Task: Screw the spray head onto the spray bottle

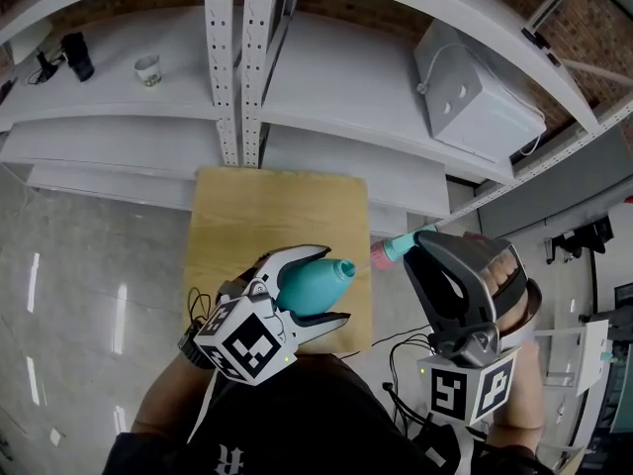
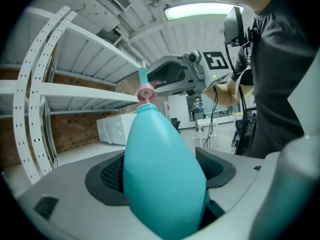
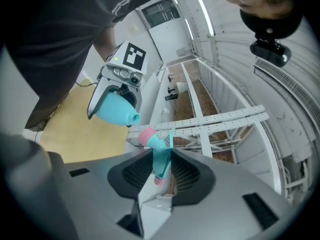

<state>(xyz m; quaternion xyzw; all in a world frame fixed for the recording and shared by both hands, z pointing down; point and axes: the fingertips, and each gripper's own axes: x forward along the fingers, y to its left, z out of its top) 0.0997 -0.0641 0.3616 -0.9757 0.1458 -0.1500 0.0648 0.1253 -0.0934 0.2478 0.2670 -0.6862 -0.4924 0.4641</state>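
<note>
My left gripper (image 1: 326,283) is shut on the teal spray bottle (image 1: 312,283), whose open neck points right, above the wooden table (image 1: 247,216). In the left gripper view the bottle (image 2: 162,179) fills the space between the pads, neck up. To its right my right gripper (image 1: 417,248) is shut on the teal spray head (image 1: 401,247) with its pink collar (image 1: 380,256) facing the bottle's neck, a short gap apart. In the right gripper view the spray head (image 3: 159,156) sits clamped between the pads, pink collar (image 3: 146,136) just below the bottle's mouth (image 3: 132,118).
White metal shelving (image 1: 237,57) runs behind the table, with a small cup (image 1: 148,69) and a dark object (image 1: 77,55) on the far left shelf and a white box (image 1: 473,92) on the right. Cables (image 1: 406,349) hang near my body.
</note>
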